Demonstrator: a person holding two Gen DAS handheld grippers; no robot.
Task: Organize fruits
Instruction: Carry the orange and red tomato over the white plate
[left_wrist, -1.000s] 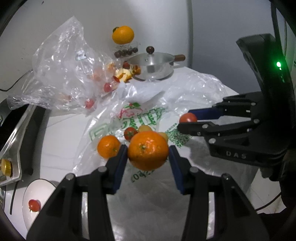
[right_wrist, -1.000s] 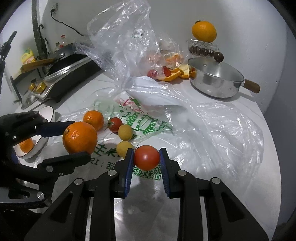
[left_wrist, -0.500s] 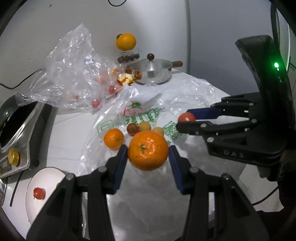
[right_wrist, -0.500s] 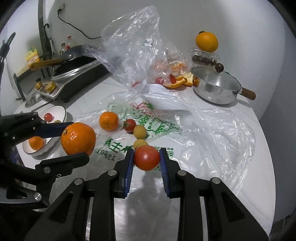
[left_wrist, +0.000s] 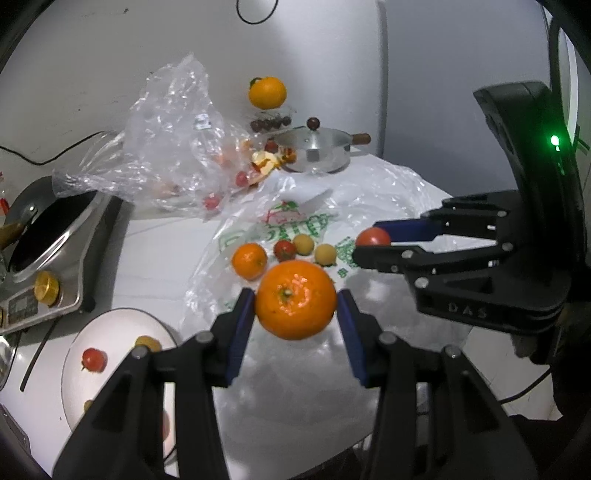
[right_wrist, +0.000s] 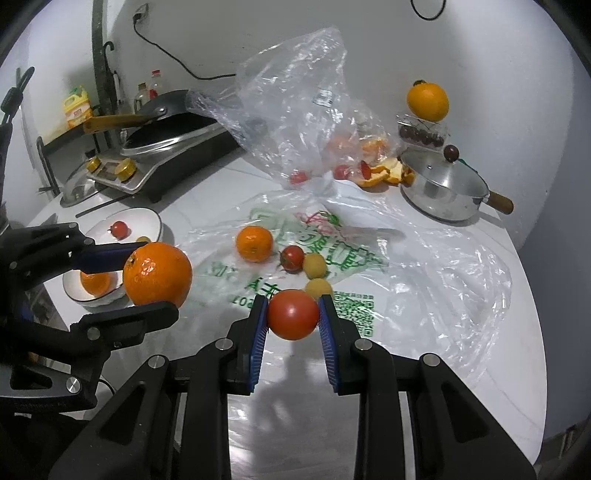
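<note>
My left gripper (left_wrist: 295, 309) is shut on a large orange (left_wrist: 295, 299) and holds it above the table; it also shows in the right wrist view (right_wrist: 157, 274). My right gripper (right_wrist: 293, 314) is shut on a red tomato (right_wrist: 293, 314), also seen in the left wrist view (left_wrist: 373, 236). On the printed plastic bag (right_wrist: 332, 254) lie a small orange (right_wrist: 254, 243), a small tomato (right_wrist: 292, 258) and two yellow fruits (right_wrist: 314, 266). A white plate (left_wrist: 110, 332) at the left holds a small tomato (left_wrist: 94, 360). A white bowl (right_wrist: 92, 295) holds an orange.
A crumpled clear bag (right_wrist: 295, 110) with fruit stands at the back. A steel pot with lid (right_wrist: 439, 188) sits at the back right, orange peels (right_wrist: 384, 173) beside it. An induction cooker (right_wrist: 166, 155) with a pan is at the left. The table edge curves at the right.
Both grippers have pulled back and risen from the bag with their fruits still held. The plate and bowl at the left have come further into view.
</note>
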